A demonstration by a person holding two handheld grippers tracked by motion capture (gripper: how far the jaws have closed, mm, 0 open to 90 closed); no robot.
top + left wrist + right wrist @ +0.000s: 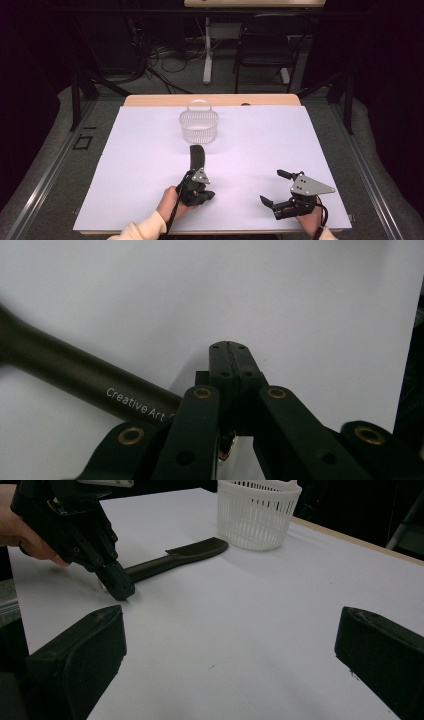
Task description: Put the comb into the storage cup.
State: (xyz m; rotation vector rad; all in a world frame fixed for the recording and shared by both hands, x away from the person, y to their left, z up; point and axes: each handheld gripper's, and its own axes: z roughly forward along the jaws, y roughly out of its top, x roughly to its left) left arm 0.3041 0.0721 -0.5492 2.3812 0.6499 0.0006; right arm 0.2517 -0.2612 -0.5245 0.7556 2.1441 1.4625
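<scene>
A black spatula (197,157) lies on the white table sheet (140,165), its blade toward a white slotted basket (199,126). My left gripper (204,194) is shut at the handle end, tips down near the sheet. In the left gripper view its closed jaws (231,360) meet with nothing between them. The lettered handle (75,372) runs just beside them, to the left. In the right gripper view the left gripper (119,586) stands beside the spatula (172,560). My right gripper (272,186) rests open at the near right, its jaws (231,616) wide apart over bare sheet.
The basket (257,512) stands upright at the far middle of the table, handle up. A wooden table edge (150,100) runs along the back. Beyond it are a dark chair (265,47), cables and a table leg on the floor.
</scene>
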